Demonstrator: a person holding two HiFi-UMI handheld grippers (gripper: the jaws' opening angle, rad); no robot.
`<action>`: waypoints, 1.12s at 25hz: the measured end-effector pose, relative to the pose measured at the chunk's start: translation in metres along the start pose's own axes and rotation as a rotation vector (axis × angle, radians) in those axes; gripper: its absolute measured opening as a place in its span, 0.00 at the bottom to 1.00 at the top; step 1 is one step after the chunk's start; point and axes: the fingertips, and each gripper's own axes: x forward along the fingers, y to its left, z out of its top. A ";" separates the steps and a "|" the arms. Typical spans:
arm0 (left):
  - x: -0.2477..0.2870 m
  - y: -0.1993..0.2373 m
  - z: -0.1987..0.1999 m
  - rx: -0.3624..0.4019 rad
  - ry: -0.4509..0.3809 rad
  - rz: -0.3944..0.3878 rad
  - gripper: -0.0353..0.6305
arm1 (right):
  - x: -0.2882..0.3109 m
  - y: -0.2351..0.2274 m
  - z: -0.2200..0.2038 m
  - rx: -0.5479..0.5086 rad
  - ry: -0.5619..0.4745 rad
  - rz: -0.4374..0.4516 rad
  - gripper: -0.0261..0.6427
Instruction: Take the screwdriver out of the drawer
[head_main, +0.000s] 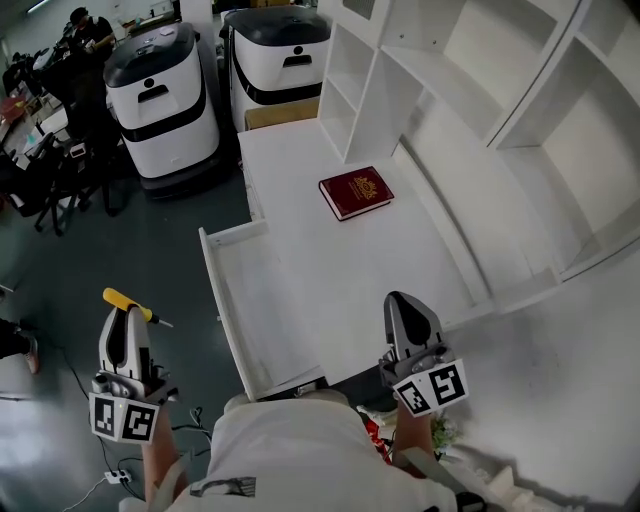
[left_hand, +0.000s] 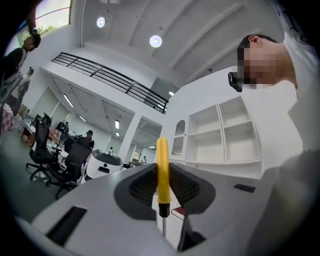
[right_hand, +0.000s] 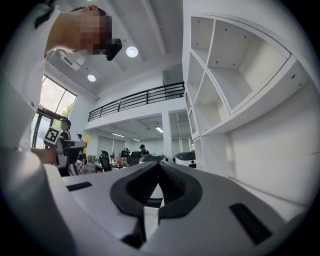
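We hold the yellow-handled steel screwdriver (head_main: 131, 305) pinched crosswise in the left tool (head_main: 127, 316), outside and left of the open white drawer (head_main: 216, 290), shaft pointing toward it, while the right tool (head_main: 403, 305), pressed together and empty, hovers over the white surface (head_main: 300, 170).

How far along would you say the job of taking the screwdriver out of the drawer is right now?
Essentially done: the yellow screwdriver is out, clamped in the left tongs over the floor, left of the open drawer, which looks empty. The right tongs are shut on nothing near the desk's front edge. What may remain is setting the screwdriver down.
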 end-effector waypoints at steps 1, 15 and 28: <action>0.000 0.000 0.000 0.004 0.001 -0.003 0.17 | 0.001 0.001 0.000 -0.002 0.003 0.002 0.05; 0.003 -0.005 0.002 -0.004 -0.003 -0.026 0.17 | 0.012 0.018 0.004 -0.012 -0.002 0.042 0.05; 0.005 -0.005 -0.010 -0.025 0.037 -0.045 0.17 | 0.012 0.026 0.000 -0.029 0.015 0.033 0.05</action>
